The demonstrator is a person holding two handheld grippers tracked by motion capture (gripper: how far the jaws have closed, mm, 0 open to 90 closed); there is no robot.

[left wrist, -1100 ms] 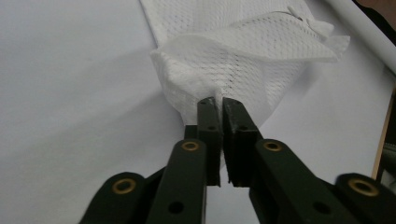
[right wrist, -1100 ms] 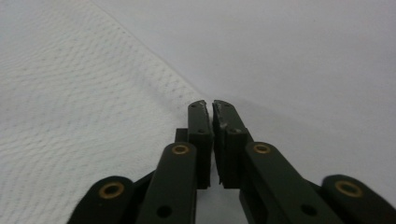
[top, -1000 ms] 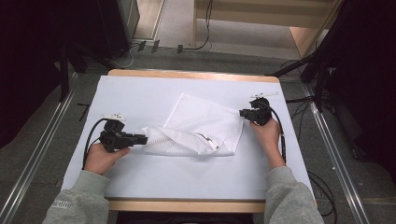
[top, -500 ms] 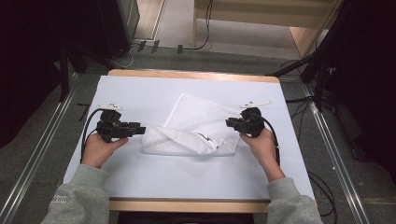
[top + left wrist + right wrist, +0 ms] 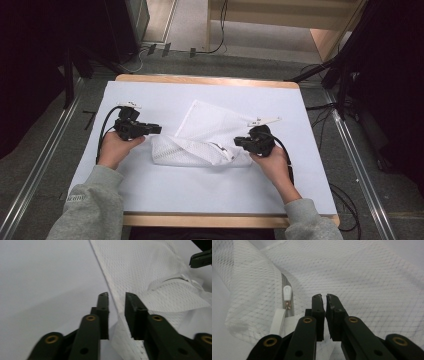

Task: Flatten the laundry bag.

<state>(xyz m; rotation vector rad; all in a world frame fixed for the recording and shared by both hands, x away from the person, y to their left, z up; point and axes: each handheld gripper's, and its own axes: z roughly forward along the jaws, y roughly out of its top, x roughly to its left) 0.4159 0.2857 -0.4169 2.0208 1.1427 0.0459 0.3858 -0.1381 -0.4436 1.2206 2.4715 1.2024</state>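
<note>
Straddling mesh bag point(image 5: 155, 272) hem: left gripper point(image 5: 116, 297) spread; right gripper point(image 5: 323, 297) nearly pressed together, pinch unclear

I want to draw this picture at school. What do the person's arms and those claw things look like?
Both arms wear grey sleeves, hands bare. Each hand holds a black claw: the left claw and right claw have two flat black jaws on black links with small brass-coloured rivets. A black cable loops from each, and a small white piece sits on top.

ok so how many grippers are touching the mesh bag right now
2. The right gripper is nearly closed against the mesh bag beside its zipper pull. The left gripper straddles its left edge, jaws apart.
</note>
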